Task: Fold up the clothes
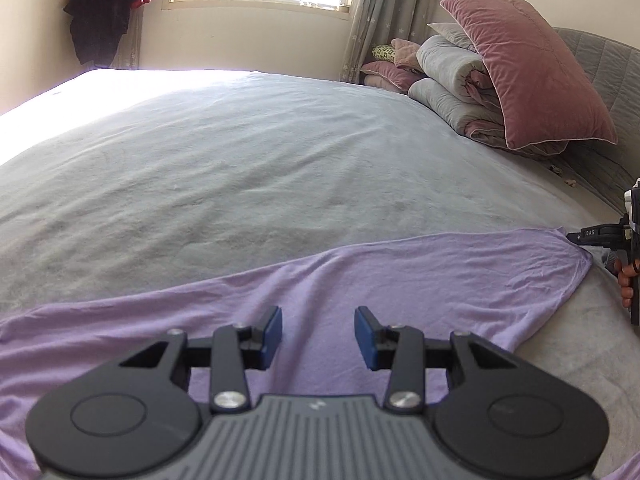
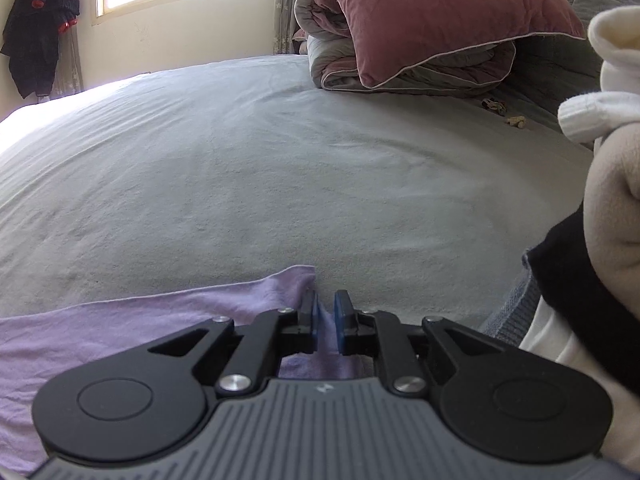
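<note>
Bed (image 1: 240, 152): grey sheet, lightly creased. Purple shirt (image 1: 360, 280): spread flat along the near edge of the bed. Left gripper (image 1: 319, 338): above the shirt's middle, jaws wide apart, holding nothing. Right gripper (image 2: 326, 320): at the shirt's far right corner, jaws nearly closed with a fold of purple cloth between the blue pads; the pinch looks firm, though partly hidden. Pink pillow (image 1: 532, 76) and folded grey quilt (image 1: 448, 76): stacked at the far right corner by the headboard.

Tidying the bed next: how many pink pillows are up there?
2: a big pink pillow leaning on the folded duvet; a smaller pink pillow behind, by the curtain. Others may be hidden.
</note>
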Demonstrator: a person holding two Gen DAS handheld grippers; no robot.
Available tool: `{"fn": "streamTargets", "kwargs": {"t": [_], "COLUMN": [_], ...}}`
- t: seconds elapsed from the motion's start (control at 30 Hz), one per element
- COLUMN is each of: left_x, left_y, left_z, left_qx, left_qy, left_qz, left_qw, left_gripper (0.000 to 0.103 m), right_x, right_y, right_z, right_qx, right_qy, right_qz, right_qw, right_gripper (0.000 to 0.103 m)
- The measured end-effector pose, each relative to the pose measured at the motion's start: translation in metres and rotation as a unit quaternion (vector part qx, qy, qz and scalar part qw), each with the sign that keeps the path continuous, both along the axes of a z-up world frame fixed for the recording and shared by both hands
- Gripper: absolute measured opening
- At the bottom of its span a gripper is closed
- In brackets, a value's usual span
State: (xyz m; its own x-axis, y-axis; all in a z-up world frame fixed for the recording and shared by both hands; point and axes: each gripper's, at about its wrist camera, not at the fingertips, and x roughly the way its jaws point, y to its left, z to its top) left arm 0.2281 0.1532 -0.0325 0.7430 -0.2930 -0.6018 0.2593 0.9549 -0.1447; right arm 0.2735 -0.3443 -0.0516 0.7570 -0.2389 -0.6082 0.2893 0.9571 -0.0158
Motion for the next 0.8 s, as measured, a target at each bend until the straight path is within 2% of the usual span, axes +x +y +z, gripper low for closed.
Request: {"fn": "streamTargets", "kwargs": {"t": [0.07,0.1,0.2,0.27,0.33,0.37,0.4,0.5,0.63,0.7,0.73,0.77,0.8], "left_x": [0.007,0.007,0.007,0.007,0.006,0.004,0.003,-0.009,-0.039,-0.054,-0.061,-0.067,-0.072], "left_y": [0.002,0.001,-0.003,-0.007,-0.01,-0.011,-0.012,-0.012,-0.021,-0.026,-0.029,-0.031,-0.032], "left_z": [-0.008,-0.01,-0.011,-0.014,-0.014,-0.012,-0.01,-0.001,0.012,0.017,0.019,0.021,0.021], "left_qx": [0.007,0.009,0.015,0.02,0.03,0.03,0.031,0.011,0.005,-0.002,-0.002,-0.002,-0.004], "left_qy": [0.0,-0.003,-0.011,-0.018,-0.022,-0.021,-0.02,-0.018,-0.027,-0.026,-0.023,-0.02,-0.018], "left_qz": [0.01,0.011,0.014,0.014,0.013,0.013,0.014,0.006,-0.022,-0.045,-0.057,-0.07,-0.074], "left_qw": [0.9999,0.9999,0.9997,0.9995,0.9992,0.9992,0.9992,0.9998,0.9994,0.9987,0.9981,0.9974,0.9971], "left_gripper": [0.041,0.041,0.042,0.047,0.048,0.048,0.048,0.048,0.048,0.048,0.048,0.047,0.047], "right_x": [0.0,0.001,0.006,0.006,0.002,-0.001,-0.006,-0.021,-0.045,-0.058,-0.065,-0.072,-0.078], "right_y": [0.002,0.004,0.002,-0.003,-0.001,0.001,0.003,0.01,0.015,0.02,0.024,0.029,0.034], "right_z": [0.0,0.001,0.001,0.003,0.008,0.011,0.015,0.026,0.03,0.031,0.03,0.03,0.03], "right_qx": [-0.008,-0.016,-0.045,-0.029,-0.012,-0.005,0.005,0.034,0.129,0.179,0.2,0.221,0.241], "right_qy": [-0.001,0.0,0.011,0.013,0.013,0.012,0.012,0.013,0.025,0.031,0.036,0.039,0.041], "right_qz": [0.001,-0.001,-0.024,-0.031,-0.031,-0.027,-0.023,-0.008,0.008,0.021,0.03,0.041,0.052], "right_qw": [1.0,1.0,0.999,0.999,0.999,1.0,1.0,0.999,0.991,0.983,0.979,0.974,0.968], "right_gripper": [0.0,0.0,0.0,0.0,0.006,0.012,0.013,0.014,0.02,0.026,0.033,0.037,0.037]}}
